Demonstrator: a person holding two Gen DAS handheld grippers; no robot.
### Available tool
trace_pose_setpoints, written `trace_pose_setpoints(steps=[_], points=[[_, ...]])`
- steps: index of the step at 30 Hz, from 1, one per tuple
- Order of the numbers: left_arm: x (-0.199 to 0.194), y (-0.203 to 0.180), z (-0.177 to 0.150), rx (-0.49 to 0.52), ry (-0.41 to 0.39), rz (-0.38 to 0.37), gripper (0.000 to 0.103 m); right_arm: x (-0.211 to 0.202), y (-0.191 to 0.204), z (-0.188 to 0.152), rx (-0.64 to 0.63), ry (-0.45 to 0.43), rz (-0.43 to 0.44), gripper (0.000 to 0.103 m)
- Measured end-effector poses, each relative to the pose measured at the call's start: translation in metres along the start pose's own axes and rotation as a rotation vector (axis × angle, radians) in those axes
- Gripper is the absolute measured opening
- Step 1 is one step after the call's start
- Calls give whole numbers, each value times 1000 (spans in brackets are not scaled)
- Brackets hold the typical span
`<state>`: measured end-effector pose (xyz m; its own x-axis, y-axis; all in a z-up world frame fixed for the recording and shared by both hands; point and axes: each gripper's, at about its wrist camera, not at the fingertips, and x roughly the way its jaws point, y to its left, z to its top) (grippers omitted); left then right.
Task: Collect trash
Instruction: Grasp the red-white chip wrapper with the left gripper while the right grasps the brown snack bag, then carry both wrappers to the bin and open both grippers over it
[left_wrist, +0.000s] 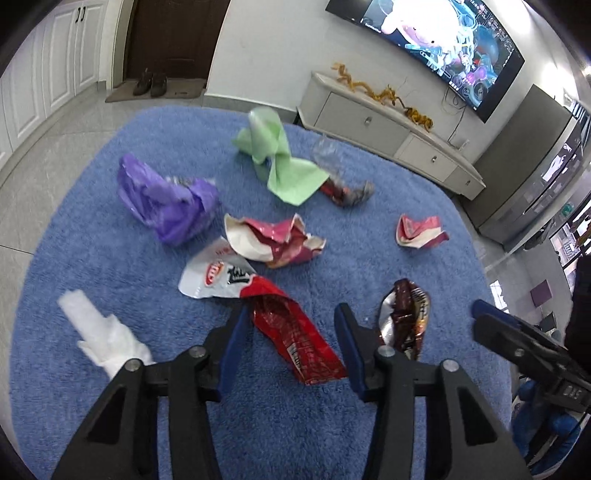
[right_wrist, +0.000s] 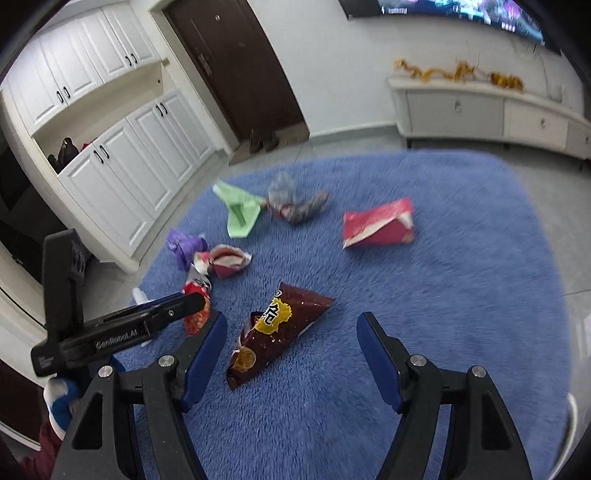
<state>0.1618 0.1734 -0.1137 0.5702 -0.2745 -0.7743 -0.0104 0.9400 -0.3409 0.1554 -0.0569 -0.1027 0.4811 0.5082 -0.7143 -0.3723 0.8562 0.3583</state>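
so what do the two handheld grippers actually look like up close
Both the left gripper and right gripper have black plastic linkage arms with silver pivot bolts and flat dark blue pads lining the jaws. The left one's black body carries white GenRobot.AI lettering, seen from the right wrist view.

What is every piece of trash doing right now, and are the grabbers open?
left gripper: open, holding nothing
right gripper: open, holding nothing
red wrapper: crumpled, lying between the left gripper's fingers
brown snack bag: torn open, lying flat
green cloth: bunched up
purple bag: crumpled
white tissue: scrunched
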Motion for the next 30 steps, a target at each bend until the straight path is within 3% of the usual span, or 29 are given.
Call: trace_pose_setpoints(steps=[4, 7, 12, 13, 14, 17, 30], points=[[7, 5, -2, -10, -14, 8, 34, 26, -5, 4, 25, 38, 25, 65], [8, 9, -4, -35, -35, -5, 28, 41, -7, 3, 42, 62, 48, 54], [-3, 7, -11, -27, -66, -5, 22, 36, -12, -3, 63, 46, 82, 41], [-7, 5, -12, -23, -74, -6, 21, 31, -12, -4, 62, 35, 84, 40], [-10, 4, -13, -19, -79, -10, 8, 25, -12, -6, 60, 26, 83, 38], [-20, -2, -17, -14, -88, -39, 7, 9, -13, -10, 57, -3, 77, 31], [-89, -46, -54, 107, -163, -67, 5, -101, -7, -52, 28, -182, 14, 27]])
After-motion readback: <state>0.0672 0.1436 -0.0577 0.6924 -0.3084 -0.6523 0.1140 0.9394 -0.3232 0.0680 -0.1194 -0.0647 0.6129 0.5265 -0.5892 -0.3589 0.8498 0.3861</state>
